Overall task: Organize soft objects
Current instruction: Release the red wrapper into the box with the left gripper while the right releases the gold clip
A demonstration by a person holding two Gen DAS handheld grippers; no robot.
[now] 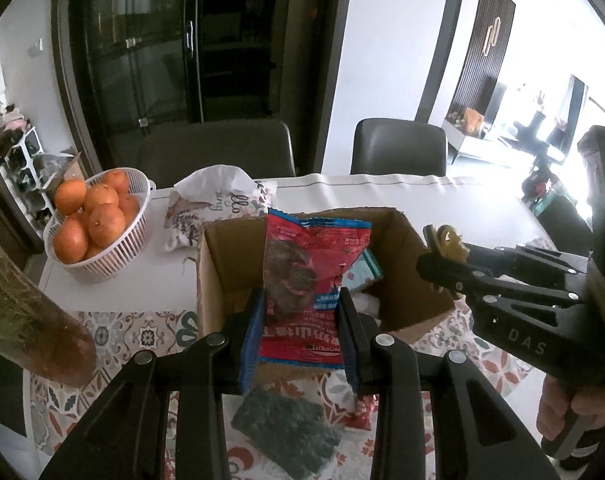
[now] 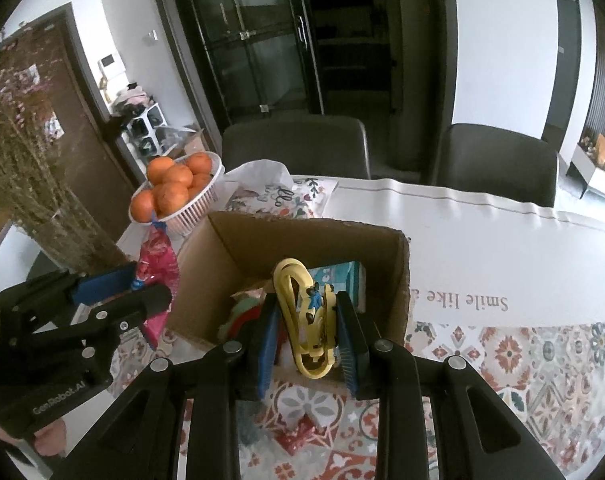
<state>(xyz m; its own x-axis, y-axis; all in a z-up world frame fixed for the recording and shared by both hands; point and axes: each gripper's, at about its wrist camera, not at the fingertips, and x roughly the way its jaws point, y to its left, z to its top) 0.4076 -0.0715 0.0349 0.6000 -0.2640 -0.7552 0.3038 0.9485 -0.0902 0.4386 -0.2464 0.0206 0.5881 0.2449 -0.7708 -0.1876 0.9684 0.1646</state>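
Observation:
An open cardboard box [image 1: 218, 264] stands on the table; it also shows in the right wrist view [image 2: 238, 248]. My left gripper [image 1: 300, 336] is shut on a red and blue snack packet [image 1: 310, 264] and holds it upright over the box's near edge. My right gripper [image 2: 306, 338] is shut on a yellow soft toy [image 2: 308, 316], held over the box's near right side. In the left wrist view the right gripper [image 1: 442, 256] comes in from the right with the toy [image 1: 454, 242]. A teal packet [image 2: 338, 280] and other soft things lie inside the box.
A white basket of oranges [image 1: 96, 220] stands at the back left, a printed pouch [image 1: 218, 208] beside it. A dark green scouring pad [image 1: 286, 432] and a small red packet [image 1: 362, 412] lie on the patterned cloth below my left gripper. Dried flowers [image 2: 26, 152] stand at left. Two chairs [image 1: 398, 148] stand behind the table.

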